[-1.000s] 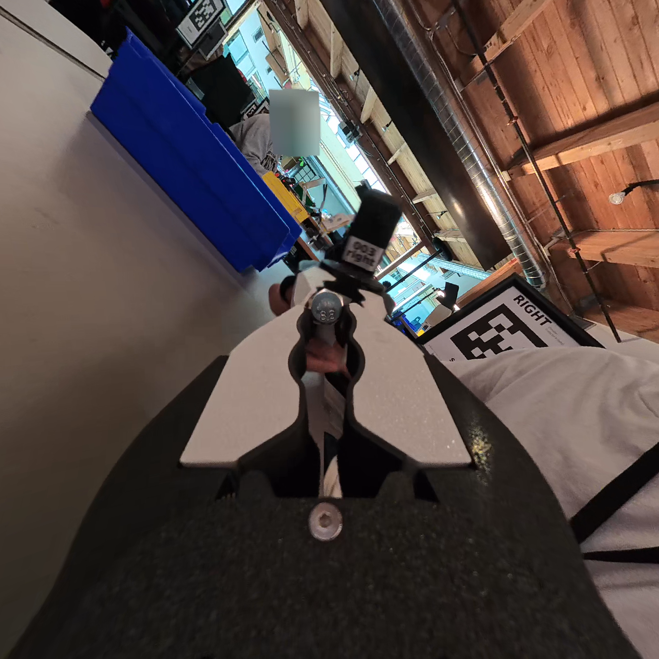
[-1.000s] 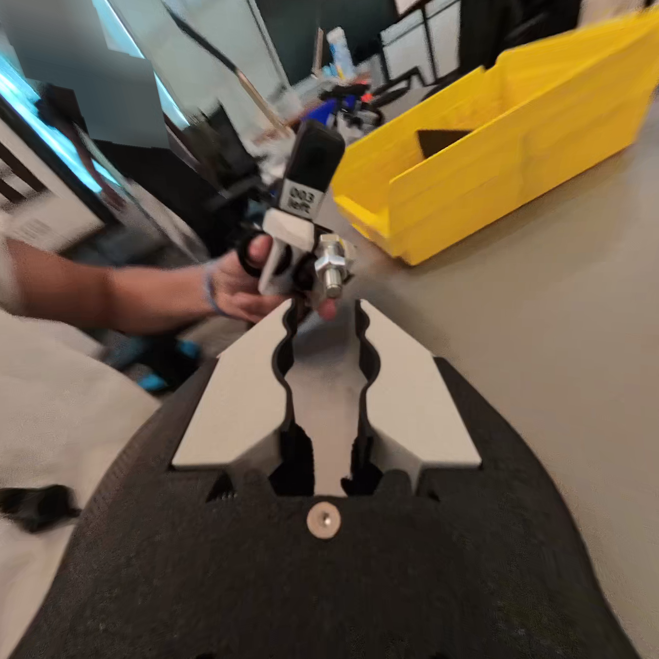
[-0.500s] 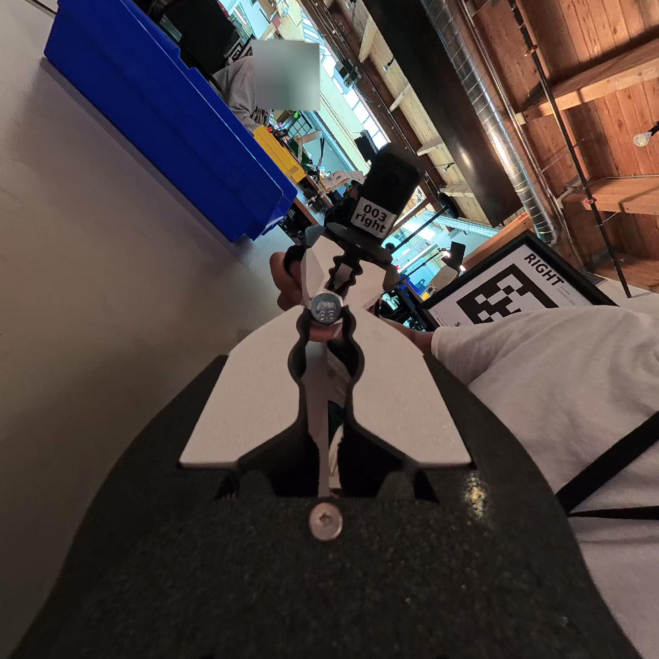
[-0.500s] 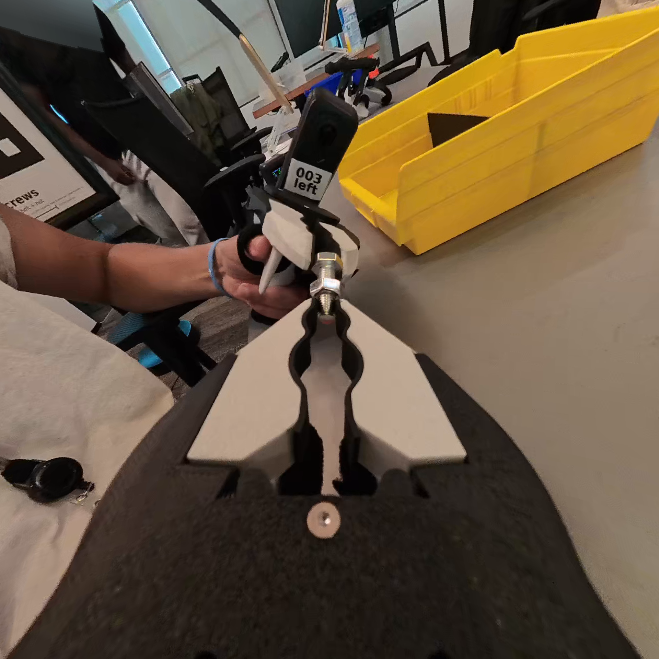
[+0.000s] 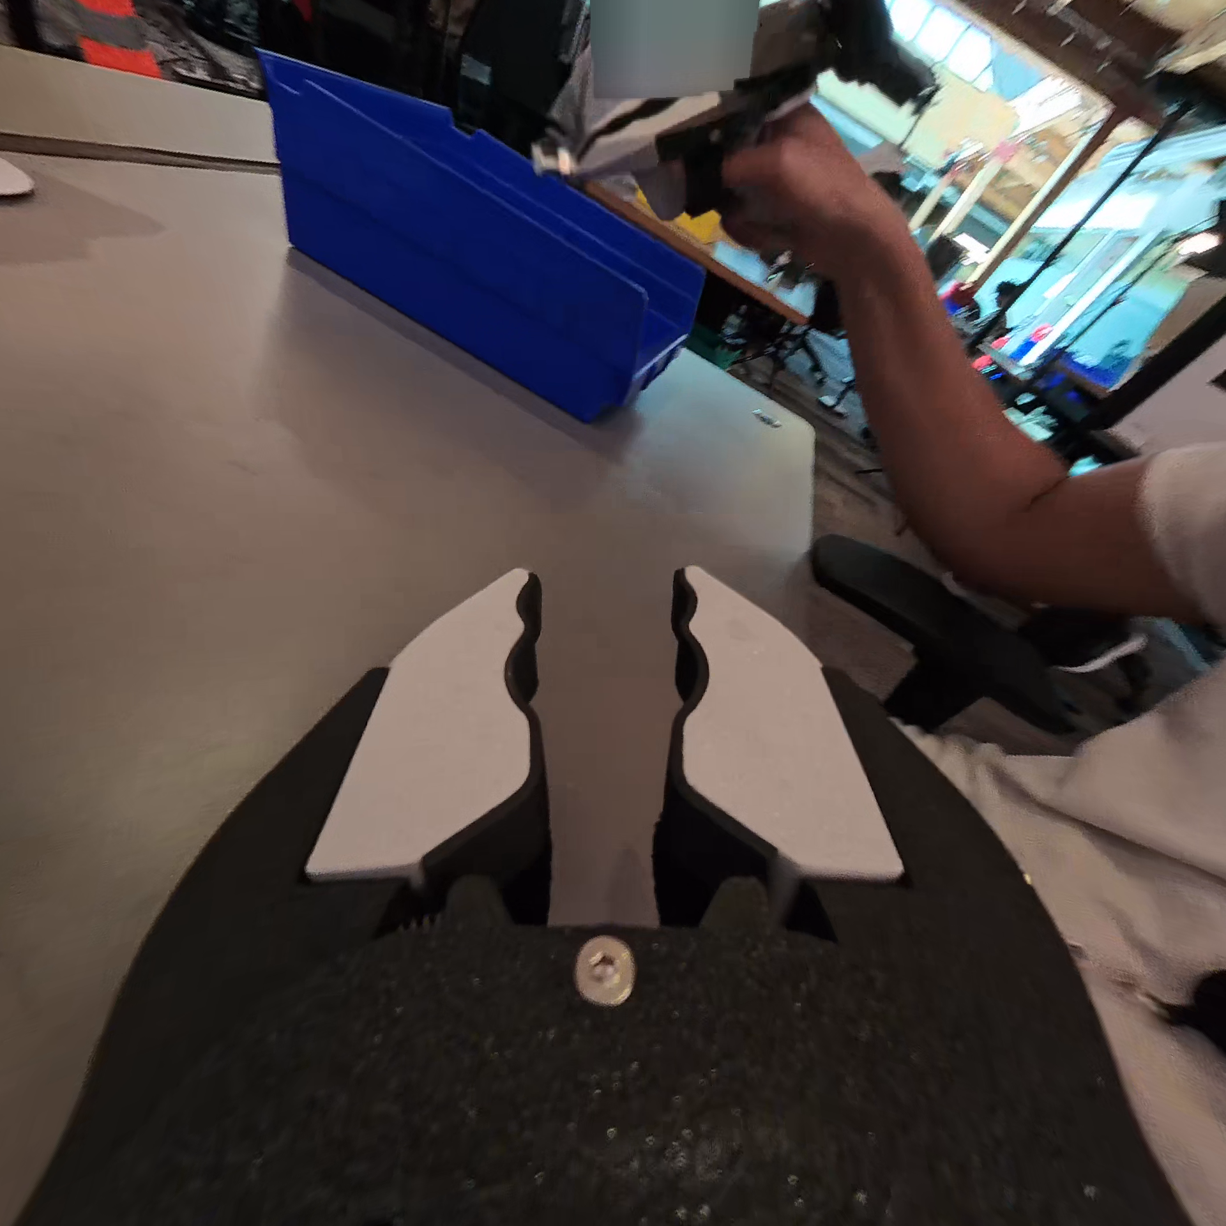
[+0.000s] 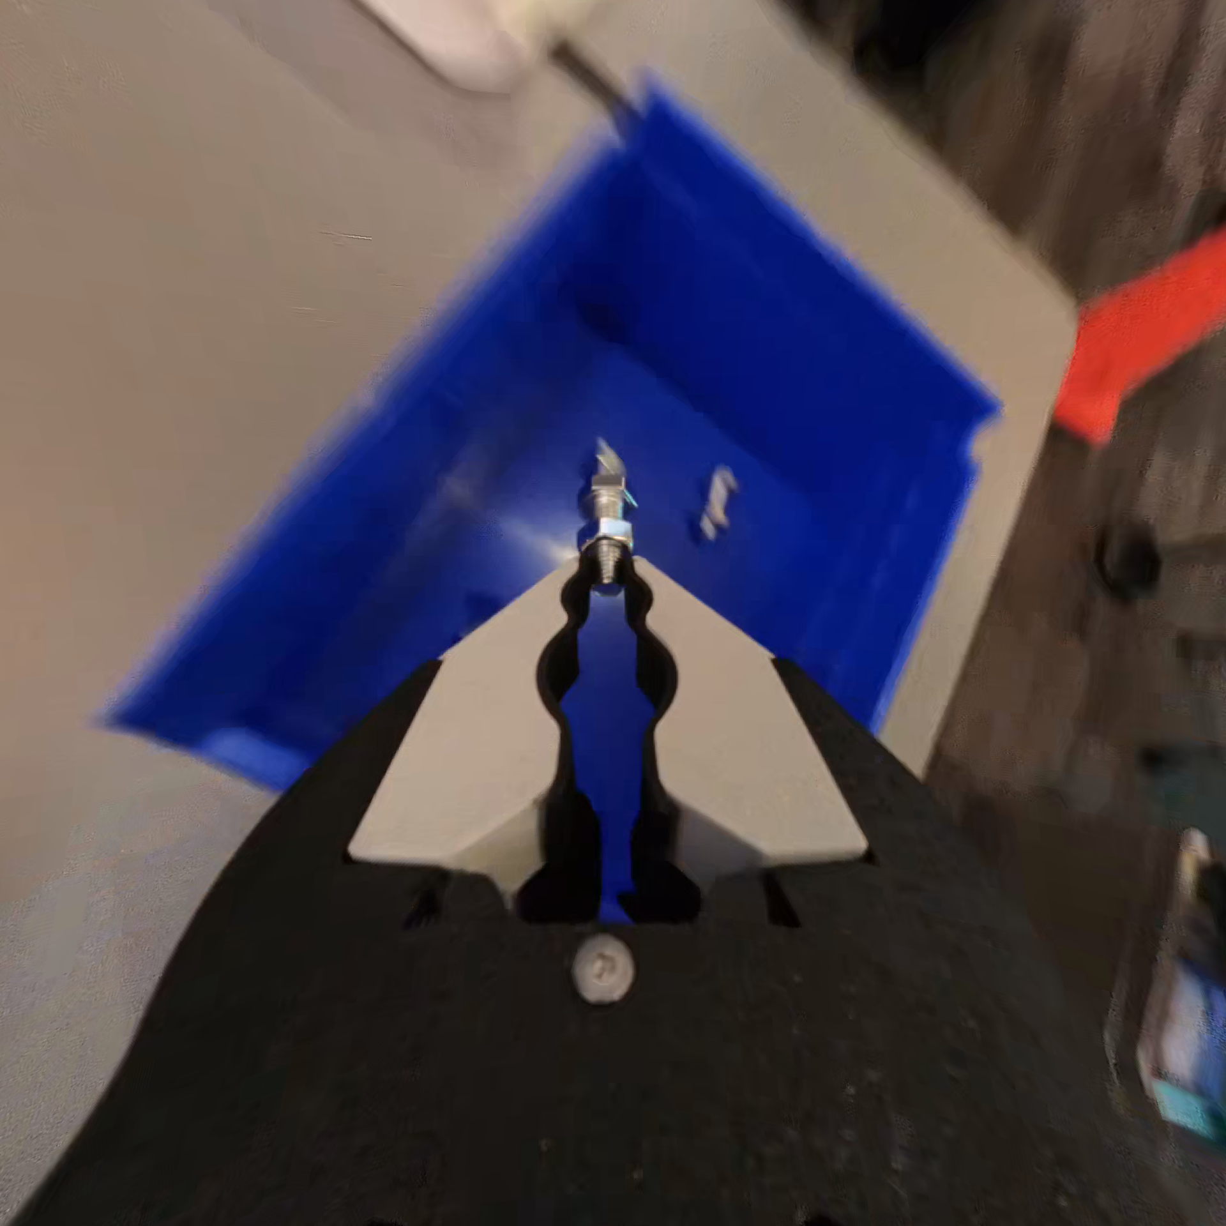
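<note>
One bolt with its nut sits pinched by the threaded end in my right gripper above the blue bin, my left gripper fingers wide and empty over the surface.

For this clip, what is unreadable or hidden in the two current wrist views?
- Right wrist view: small metal pieces on the blue bin floor are motion-blurred, kind unclear.
- Same view: the bolt head, pointing away.
- Left wrist view: right gripper fingertips are smeared, so its hold cannot be confirmed there.
</note>
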`<state>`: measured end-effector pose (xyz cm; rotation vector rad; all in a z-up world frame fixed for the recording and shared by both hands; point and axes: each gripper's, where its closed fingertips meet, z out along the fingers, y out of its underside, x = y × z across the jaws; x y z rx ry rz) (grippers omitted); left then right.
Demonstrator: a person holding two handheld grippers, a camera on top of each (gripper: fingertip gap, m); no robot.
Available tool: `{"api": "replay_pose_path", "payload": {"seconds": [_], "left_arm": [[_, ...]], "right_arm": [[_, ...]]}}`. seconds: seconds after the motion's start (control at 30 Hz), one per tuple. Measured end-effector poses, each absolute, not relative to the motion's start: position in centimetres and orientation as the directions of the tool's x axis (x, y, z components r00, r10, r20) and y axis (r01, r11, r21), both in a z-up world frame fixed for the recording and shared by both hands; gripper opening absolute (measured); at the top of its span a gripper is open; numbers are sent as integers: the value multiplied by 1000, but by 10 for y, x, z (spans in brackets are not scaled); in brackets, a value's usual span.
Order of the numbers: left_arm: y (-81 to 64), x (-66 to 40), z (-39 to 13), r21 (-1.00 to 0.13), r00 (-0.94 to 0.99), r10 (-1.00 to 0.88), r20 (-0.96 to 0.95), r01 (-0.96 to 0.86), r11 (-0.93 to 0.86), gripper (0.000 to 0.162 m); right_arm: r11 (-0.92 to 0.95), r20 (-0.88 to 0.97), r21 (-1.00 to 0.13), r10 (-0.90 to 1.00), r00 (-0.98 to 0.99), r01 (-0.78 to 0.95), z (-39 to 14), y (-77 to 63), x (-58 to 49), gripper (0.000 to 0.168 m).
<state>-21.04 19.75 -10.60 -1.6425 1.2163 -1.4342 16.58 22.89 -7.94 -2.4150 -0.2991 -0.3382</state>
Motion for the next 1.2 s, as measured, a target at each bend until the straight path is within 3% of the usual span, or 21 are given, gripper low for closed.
{"api": "replay_pose_path", "payload": {"seconds": [0.07, 0.2, 0.3, 0.47, 0.53, 0.63, 0.73, 0.9, 1.0, 1.1, 1.2], "left_arm": [[207, -211, -109, -919, 56, -951, 305, -244, -309, 36], [218, -215, -115, -931, 156, -969, 192, -284, -230, 32], [220, -217, -117, -928, 180, -970, 164, -304, -213, 31], [222, -220, -118, -930, 191, -973, 130, -318, -187, 29], [221, -220, -118, -927, 188, -972, 143, -317, -198, 29], [218, -219, -116, -928, 183, -971, 155, -309, -207, 28], [217, -220, -116, -929, 185, -974, 131, -320, -186, 28], [217, -220, -118, -925, 180, -975, 127, -333, -182, 28], [215, -219, -120, -923, 169, -978, 125, -342, -177, 28], [213, -212, -122, -924, 155, -982, 107, -350, -156, 29], [209, -203, -124, -923, 133, -987, 94, -360, -137, 35]], "right_arm": [[-848, 294, -484, 72, 953, 214, -120, 230, 205, 9], [-891, 231, -451, -57, 971, 55, -171, 239, 231, 9], [-897, 296, -442, -130, 946, 16, -179, 239, 242, 9], [-903, 250, -418, -216, 944, -96, -190, 236, 238, 10], [-896, 221, -427, -229, 948, -117, -188, 237, 234, 19], [-853, 222, -510, -256, 941, -111, -167, 236, 230, 22], [-732, 152, -673, -277, 949, -106, -123, 230, 206, 28], [-303, -109, -938, -209, 972, -170, -60, 191, 129, 38], [-108, -225, -965, -138, 965, -240, -61, 165, 84, 44], [-218, -127, -960, -225, 966, -177, -102, 162, 71, 57], [-254, -45, -961, -239, 970, -108, -107, 176, 63, 61]]}}
